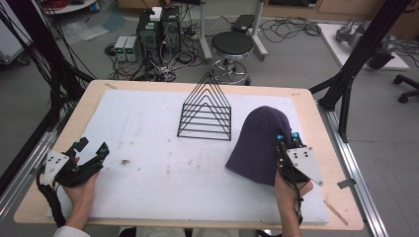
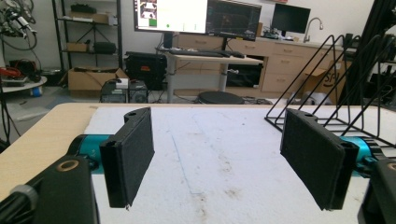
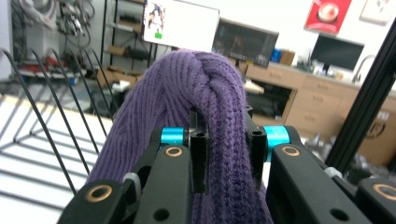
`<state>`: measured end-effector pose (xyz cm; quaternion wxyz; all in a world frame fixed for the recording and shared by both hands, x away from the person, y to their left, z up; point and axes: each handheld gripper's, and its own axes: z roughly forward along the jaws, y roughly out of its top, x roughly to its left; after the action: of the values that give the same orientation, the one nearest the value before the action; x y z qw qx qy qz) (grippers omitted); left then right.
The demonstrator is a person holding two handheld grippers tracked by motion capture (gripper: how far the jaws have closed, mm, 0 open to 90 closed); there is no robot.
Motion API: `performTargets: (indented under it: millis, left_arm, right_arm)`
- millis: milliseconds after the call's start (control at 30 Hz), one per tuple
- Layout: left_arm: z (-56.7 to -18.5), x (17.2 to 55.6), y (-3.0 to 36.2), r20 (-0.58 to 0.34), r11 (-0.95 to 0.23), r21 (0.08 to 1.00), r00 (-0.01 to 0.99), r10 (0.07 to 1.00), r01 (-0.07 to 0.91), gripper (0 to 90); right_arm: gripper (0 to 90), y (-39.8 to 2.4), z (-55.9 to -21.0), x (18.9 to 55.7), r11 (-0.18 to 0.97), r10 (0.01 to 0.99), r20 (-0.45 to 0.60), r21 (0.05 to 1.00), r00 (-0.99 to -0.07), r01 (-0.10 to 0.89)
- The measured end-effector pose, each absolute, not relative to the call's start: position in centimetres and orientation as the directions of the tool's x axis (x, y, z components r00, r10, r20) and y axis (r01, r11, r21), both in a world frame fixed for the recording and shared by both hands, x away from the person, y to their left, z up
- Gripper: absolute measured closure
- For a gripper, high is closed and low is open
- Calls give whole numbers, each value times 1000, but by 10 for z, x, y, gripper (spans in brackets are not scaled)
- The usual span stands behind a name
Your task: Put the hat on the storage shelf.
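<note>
A purple knit beanie [image 1: 257, 140] hangs lifted over the right side of the white mat, pinched at its near edge by my right gripper [image 1: 287, 139]. In the right gripper view the jaws are shut on a fold of the beanie [image 3: 201, 93], which bulges up ahead of them. A black wire rack [image 1: 206, 109] shaped like a row of triangles stands at the mat's middle back, just left of the beanie. My left gripper [image 1: 91, 147] rests low at the table's left front, jaws wide open with nothing between them; its pads [image 2: 133, 154] frame bare mat.
The white mat [image 1: 148, 148] covers most of the wooden table [image 1: 74, 113]. Beyond the far edge are a round stool [image 1: 232, 47], computer boxes and cables on the floor. Black frame posts rise at both sides of the table.
</note>
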<state>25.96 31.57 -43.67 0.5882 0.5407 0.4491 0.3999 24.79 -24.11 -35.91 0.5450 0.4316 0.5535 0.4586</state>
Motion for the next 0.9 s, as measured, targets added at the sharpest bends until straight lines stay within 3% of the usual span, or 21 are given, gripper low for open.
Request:
performTargets:
  millis: [300,900]
  left_arm:
    - [-437,259,313,-105,105,994,295,950,16,259]
    - [-433,256,313,-115,121,993,308,945,-2,259]
  right_arm:
    - [786,-223,-319,240,217,974,-225,962,-29,-163]
    - [785,-186,-271,227,170,974,-205,941,-93,-292]
